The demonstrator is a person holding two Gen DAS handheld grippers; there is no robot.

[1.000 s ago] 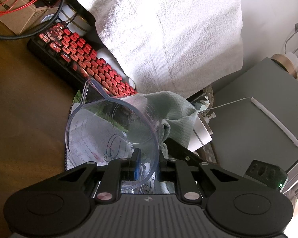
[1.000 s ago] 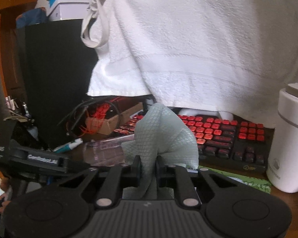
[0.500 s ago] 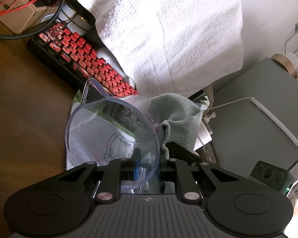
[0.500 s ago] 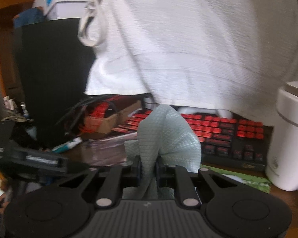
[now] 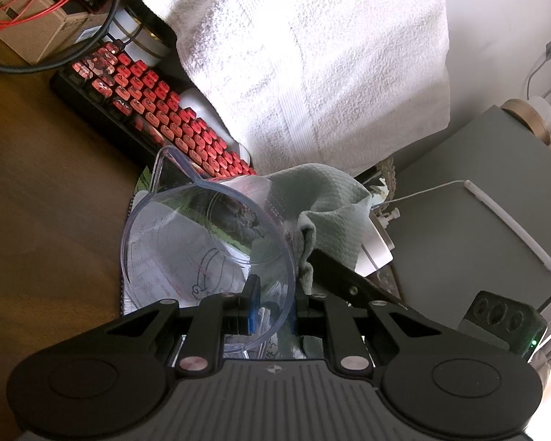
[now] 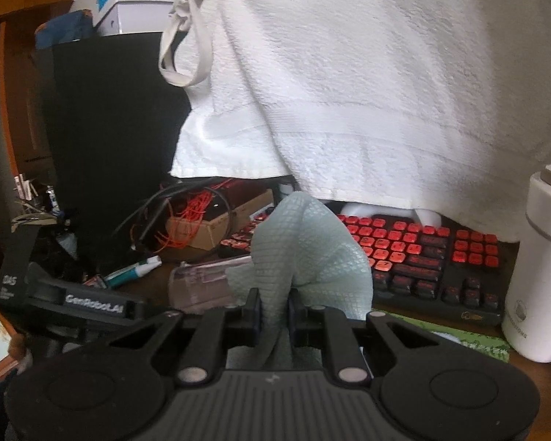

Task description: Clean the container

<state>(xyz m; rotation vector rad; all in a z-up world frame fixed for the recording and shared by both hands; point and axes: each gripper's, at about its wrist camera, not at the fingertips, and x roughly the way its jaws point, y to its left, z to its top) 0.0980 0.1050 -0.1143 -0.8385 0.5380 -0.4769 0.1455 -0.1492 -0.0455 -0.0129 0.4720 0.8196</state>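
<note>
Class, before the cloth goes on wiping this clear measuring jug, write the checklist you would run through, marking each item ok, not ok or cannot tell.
1. Left gripper clamped on the measuring jug's rim: ok.
2. Right gripper pinching the green cloth: ok.
3. Cloth touching the jug's outer wall: ok.
4. Jug held clear of the red keyboard: ok.
5. Jug empty of liquid: ok.
6. Dirt left on the jug: cannot tell.

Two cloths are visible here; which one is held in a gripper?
The small grey-green cloth, pinched in the right gripper beside the clear jug. The big white towel only hangs behind, touched by no gripper.
</note>
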